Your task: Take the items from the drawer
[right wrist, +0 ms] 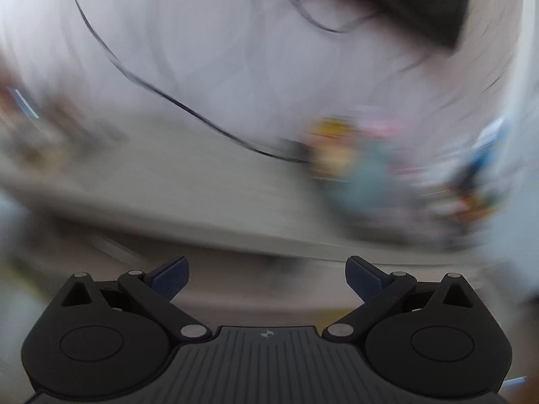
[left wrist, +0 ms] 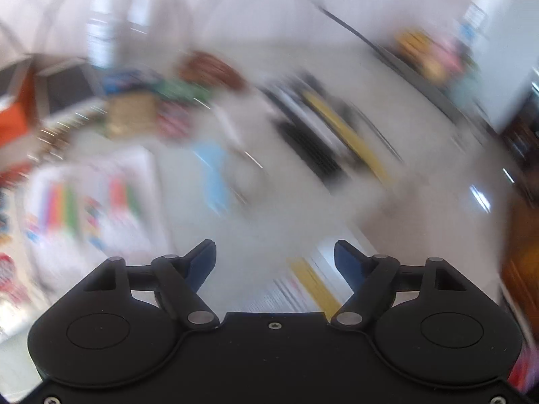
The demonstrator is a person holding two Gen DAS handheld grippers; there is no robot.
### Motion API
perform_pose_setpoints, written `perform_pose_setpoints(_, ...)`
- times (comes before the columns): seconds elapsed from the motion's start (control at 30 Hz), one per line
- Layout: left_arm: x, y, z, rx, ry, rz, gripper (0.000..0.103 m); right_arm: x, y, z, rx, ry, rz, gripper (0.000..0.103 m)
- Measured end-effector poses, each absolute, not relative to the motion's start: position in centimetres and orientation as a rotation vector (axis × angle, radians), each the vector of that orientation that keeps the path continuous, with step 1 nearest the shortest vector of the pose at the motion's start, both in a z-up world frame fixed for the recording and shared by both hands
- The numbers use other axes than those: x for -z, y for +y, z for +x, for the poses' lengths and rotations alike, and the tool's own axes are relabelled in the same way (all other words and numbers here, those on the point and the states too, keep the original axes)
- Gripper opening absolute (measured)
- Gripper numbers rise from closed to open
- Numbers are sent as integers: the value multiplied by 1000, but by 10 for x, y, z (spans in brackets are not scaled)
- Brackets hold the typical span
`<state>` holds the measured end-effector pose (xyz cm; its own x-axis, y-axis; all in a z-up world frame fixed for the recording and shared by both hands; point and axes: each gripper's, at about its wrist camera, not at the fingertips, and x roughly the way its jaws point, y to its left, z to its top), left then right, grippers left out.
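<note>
Both views are heavily motion-blurred. My left gripper [left wrist: 274, 252] is open and empty above a white surface [left wrist: 269, 202]. Blurred items lie on it: a white pack with coloured stripes [left wrist: 87, 205] at the left, a light blue object [left wrist: 212, 171] ahead, a black and yellow flat item [left wrist: 340, 138] to the right. My right gripper [right wrist: 267, 271] is open and empty, facing a pale counter edge [right wrist: 202, 181]. A blurred heap of yellow, teal and pink items [right wrist: 363, 161] lies to its right. I cannot make out the drawer.
In the left wrist view a cluster of brown, green and tan things [left wrist: 168, 101] stands at the back, an orange shape [left wrist: 13, 118] at far left. A dark cable [right wrist: 161, 94] runs across the right wrist view. A white wall is behind.
</note>
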<state>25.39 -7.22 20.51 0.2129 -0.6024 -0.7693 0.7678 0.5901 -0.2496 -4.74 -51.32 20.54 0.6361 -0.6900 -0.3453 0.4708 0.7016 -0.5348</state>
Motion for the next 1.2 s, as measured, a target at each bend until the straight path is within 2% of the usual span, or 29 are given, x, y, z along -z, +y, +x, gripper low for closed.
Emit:
perform_pose_setpoints(0.07, -196, -72, 228, 1053, 956, 305, 74, -198, -536, -52, 1000, 583, -668, 98)
perform_pose_setpoints(0.1, -190, -74, 216, 1090, 945, 360, 74, -198, -535, -53, 1080, 539, -665, 96)
perform_pose_setpoints(0.17, -173, -77, 201, 1135, 943, 443, 73, -200, -520, -56, 1005, 418, -460, 97)
perform_pose_setpoints(0.23, -149, -83, 196, 1139, 992, 487, 70, -193, -493, -56, 641, 340, -99, 99)
perform_pose_setpoints(0.27, -138, -86, 197, 1129, 1024, 493, 65, -184, -476, -49, 476, 319, 30, 99)
perform_pose_setpoints(0.3, -128, -89, 197, 1118, 1054, 495, 60, -172, -456, -37, 328, 318, 116, 99)
perform_pose_setpoints(0.4, -110, -98, 197, 1092, 1101, 505, 55, -141, -396, 2, -44, 321, 315, 99)
perform_pose_setpoints(0.5, -98, -108, 193, 1071, 1110, 546, 47, -138, -359, 30, -277, 288, 442, 100)
perform_pose_setpoints(0.53, -95, -112, 192, 1067, 1111, 564, 47, -142, -352, 36, -323, 262, 480, 103)
perform_pose_setpoints(0.63, -82, -119, 189, 1056, 1124, 608, 47, -152, -351, 49, -401, 189, 615, 103)
perform_pose_setpoints(0.7, -77, -122, 188, 1062, 1129, 618, 52, -152, -362, 63, -419, 158, 757, 103)
perform_pose_setpoints(0.77, -76, -124, 185, 1066, 1114, 631, 53, -147, -372, 75, -431, 131, 894, 103)
perform_pose_setpoints(0.83, -75, -124, 182, 1059, 1084, 660, 45, -136, -377, 84, -425, 110, 986, 103)
perform_pose_setpoints(0.87, -75, -123, 182, 1049, 1076, 669, 33, -131, -377, 90, -416, 102, 1014, 103)
perform_pose_setpoints(0.9, -75, -122, 184, 1046, 1088, 656, 31, -126, -375, 96, -399, 99, 1020, 103)
perform_pose_setpoints(1.17, -97, -109, 189, 1059, 1105, 526, 27, -99, -353, 125, -344, 104, 1092, 103)
perform_pose_setpoints(1.2, -110, -108, 190, 1073, 1089, 494, 3, -97, -354, 123, -321, 102, 1104, 103)
